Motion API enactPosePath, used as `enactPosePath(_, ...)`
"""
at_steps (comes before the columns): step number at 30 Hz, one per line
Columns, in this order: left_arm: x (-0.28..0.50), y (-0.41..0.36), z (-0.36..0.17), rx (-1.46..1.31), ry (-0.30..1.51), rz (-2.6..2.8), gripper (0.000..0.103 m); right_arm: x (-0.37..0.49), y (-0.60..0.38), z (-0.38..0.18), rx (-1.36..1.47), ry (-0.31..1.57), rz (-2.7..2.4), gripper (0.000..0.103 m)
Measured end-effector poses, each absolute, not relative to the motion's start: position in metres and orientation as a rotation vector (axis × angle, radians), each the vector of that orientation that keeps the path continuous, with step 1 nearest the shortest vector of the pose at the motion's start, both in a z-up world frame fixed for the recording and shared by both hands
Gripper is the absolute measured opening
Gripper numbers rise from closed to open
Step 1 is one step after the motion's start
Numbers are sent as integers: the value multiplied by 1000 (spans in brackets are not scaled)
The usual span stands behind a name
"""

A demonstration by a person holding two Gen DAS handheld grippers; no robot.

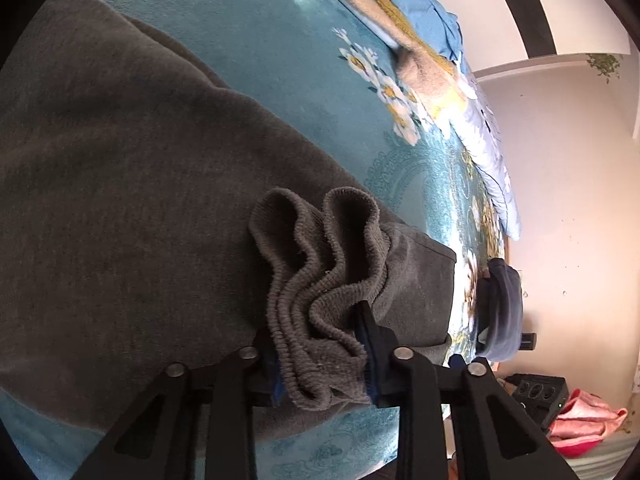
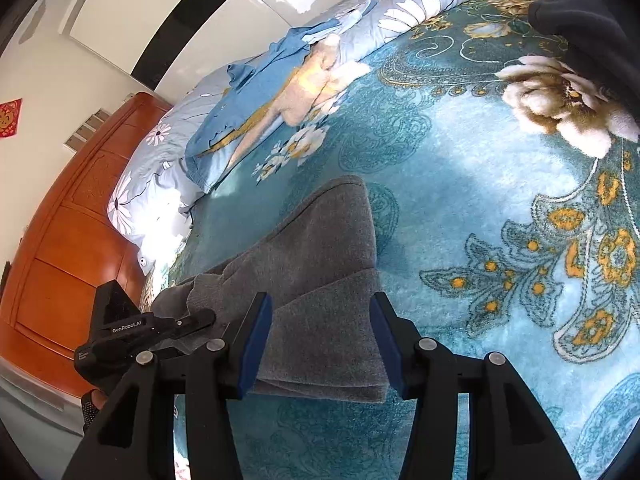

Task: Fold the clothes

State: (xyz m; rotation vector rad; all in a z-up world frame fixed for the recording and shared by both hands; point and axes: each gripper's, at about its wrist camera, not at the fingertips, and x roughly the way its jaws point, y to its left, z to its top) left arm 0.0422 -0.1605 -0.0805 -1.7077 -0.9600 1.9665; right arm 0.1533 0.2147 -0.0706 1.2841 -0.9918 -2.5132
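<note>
The left gripper point(image 1: 320, 360) has its black fingers with blue pads clamped on the bunched ribbed cuff point(image 1: 320, 280) of a grey fleece sweatshirt point(image 1: 120, 160), so that one's pinching fabric for sure. The cuff is scrunched into a few wavy folds right between the pads, and the rest of the sweatshirt spreads out wide to the left of it, lying flat on a plush teal blanket with cream and gold flowers point(image 1: 304, 60).

The right gripper point(image 2: 320, 344) sits with its jaws spread apart, and a folded edge of the same grey sweatshirt point(image 2: 320, 280) lies between the blue pads point(image 2: 256, 344). The pads look close to the cloth on both sides but I can't say they're actually squeezing it. The fabric here is doubled over, with a layered edge showing at the near end. The left gripper point(image 2: 132, 332) shows up just to the left in this view, down by the sweatshirt's other end.

Further out on the teal blanket point(image 2: 480, 200) there's a light blue garment with gold trim point(image 2: 248, 108), and behind it a pale blue daisy-print quilt point(image 2: 400, 12). A dark garment point(image 2: 580, 16) sits at the far right corner. An orange-brown wooden headboard point(image 2: 72, 220) is off to the left.
</note>
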Motion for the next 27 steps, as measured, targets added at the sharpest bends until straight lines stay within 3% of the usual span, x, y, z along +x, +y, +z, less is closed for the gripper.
enactPosePath(9, 49, -166, 5, -1303, -782, 2086, 20, 159, 226, -70, 1275, -1029, -2531, 52)
enactPosePath(11, 51, -180, -3, -1333, -787, 2107, 20, 159, 227, -70, 1272, -1032, -2530, 52)
enactPosePath(14, 48, -203, -60, -1557, -873, 2118, 20, 158, 227, -75, 1295, -1039, -2513, 52)
enactPosePath(18, 64, -232, -108, -1607, -1190, 1982, 21, 158, 221, -78, 1324, -1006, -2492, 52)
enactPosePath(22, 65, -230, -96, -1600, -1105, 2004, 23, 155, 214, -74, 1308, -980, -2478, 52)
enactPosePath(27, 61, -233, -70, -1604, -959, 2105, 49, 151, 197, -72, 1332, -876, -2460, 52)
